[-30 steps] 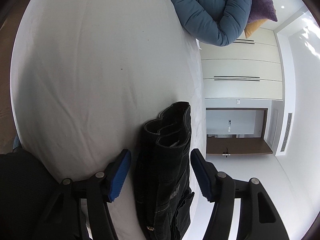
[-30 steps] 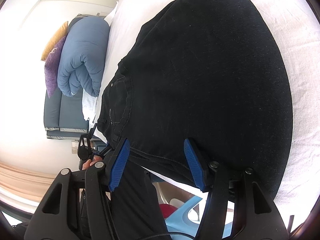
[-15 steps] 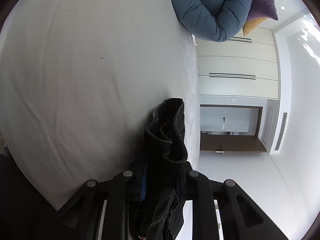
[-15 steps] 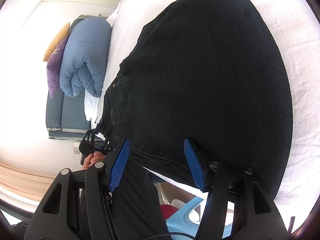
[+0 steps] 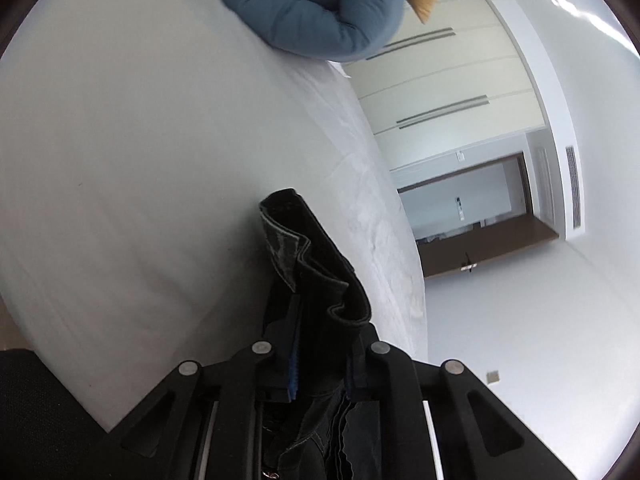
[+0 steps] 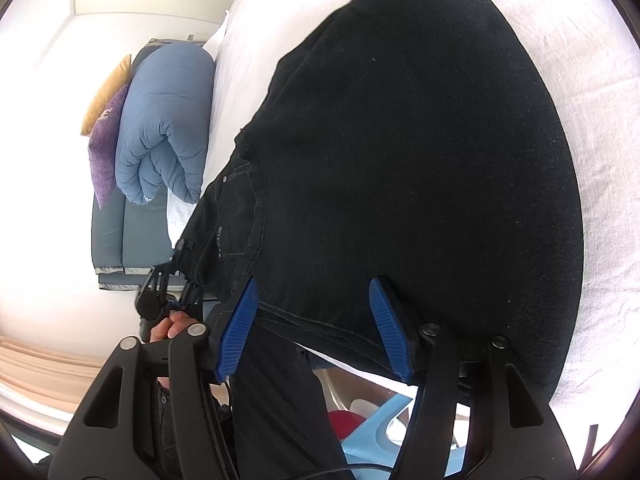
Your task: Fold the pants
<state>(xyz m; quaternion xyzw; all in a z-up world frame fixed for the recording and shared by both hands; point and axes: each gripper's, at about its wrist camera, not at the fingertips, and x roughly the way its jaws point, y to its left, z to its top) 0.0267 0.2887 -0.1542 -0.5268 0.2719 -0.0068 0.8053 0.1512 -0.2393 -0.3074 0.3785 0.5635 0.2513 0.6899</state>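
Observation:
Black pants [image 6: 400,160] lie spread on the white bed [image 6: 600,160], one edge hanging over the near side. My right gripper [image 6: 316,328] is open, its blue pads on either side of that near seam, not closed on it. My left gripper [image 5: 320,360] is shut on the bunched waistband of the pants [image 5: 316,268], which sticks up between the fingers above the sheet. The left gripper also shows in the right wrist view [image 6: 172,288], holding the waistband end at the bed's edge.
A rolled blue duvet [image 5: 320,12] and purple and yellow pillows [image 6: 106,136] lie at the head of the bed. White wardrobe doors [image 5: 452,92] and a doorway stand beyond the bed. A light blue chair [image 6: 384,432] sits below the bed edge.
My left gripper closed on the pants' waistband, then lifted and tilted with it. The right gripper stayed open and hardly moved.

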